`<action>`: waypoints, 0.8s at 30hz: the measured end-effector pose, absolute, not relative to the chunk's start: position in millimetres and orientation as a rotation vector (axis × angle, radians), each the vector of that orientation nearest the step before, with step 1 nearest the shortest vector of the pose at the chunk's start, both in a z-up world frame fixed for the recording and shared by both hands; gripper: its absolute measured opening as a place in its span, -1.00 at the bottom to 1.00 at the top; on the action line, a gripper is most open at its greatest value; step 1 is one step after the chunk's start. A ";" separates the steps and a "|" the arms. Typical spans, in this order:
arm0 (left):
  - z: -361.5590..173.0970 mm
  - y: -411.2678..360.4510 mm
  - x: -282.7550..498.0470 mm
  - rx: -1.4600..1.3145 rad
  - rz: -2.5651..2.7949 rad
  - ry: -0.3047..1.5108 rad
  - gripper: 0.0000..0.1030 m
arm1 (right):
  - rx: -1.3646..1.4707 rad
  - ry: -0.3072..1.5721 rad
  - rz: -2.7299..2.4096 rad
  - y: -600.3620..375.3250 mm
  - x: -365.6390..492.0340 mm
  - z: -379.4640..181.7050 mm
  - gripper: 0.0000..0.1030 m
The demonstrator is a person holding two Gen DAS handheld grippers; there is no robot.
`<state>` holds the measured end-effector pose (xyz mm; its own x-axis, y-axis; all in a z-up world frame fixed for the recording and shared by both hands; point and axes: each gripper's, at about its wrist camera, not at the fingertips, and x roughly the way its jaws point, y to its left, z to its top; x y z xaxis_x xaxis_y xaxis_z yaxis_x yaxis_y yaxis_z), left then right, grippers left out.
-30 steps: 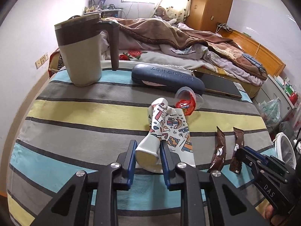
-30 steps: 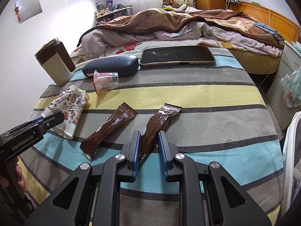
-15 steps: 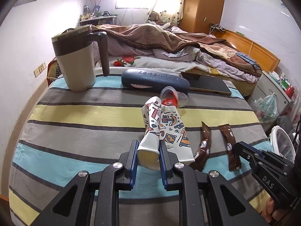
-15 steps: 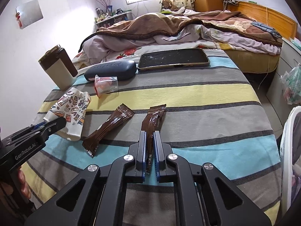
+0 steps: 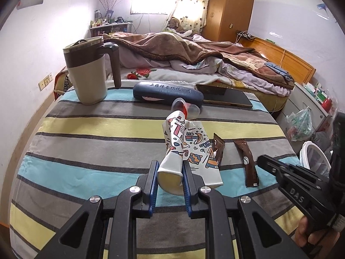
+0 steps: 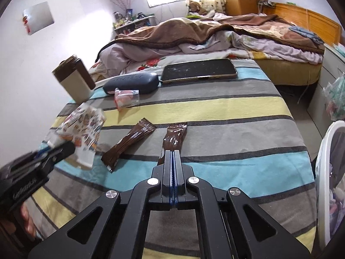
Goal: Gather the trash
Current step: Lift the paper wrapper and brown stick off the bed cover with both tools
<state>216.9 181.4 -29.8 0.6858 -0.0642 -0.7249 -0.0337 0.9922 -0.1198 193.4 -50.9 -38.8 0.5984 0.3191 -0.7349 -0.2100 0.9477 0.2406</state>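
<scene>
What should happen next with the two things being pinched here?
Probably lift both and carry them to the white bin on the right: the left tool grips the crushed paper cup, the right tool a brown wrapper.

"DAS" on right tool (image 5: 262, 159)

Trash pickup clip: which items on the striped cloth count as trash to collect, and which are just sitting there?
Trash: crushed paper cup in the left gripper; brown wrapper in the right gripper; second brown wrapper; small plastic cup.

Not part of it: mug, glasses case, tablet.
</scene>
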 end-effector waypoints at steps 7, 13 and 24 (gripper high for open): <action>-29.8 187.1 216.0 -0.139 -0.007 0.816 -0.60 | 0.088 0.947 0.314 -36.9 203.0 -50.7 -0.29; -30.4 185.3 214.1 -0.136 -0.009 0.816 -0.60 | -0.013 0.931 0.259 -32.0 196.9 -48.7 -0.56; -17.7 167.1 197.8 -0.114 -0.037 0.791 -0.60 | 0.053 0.854 0.283 -53.7 175.4 -21.5 -0.62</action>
<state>197.8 167.1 -17.7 0.7028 -0.0758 -0.7073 -0.0099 0.9932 -0.1162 175.4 -53.7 -21.5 0.6217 0.2672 -0.7363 -0.2246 0.9614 0.1592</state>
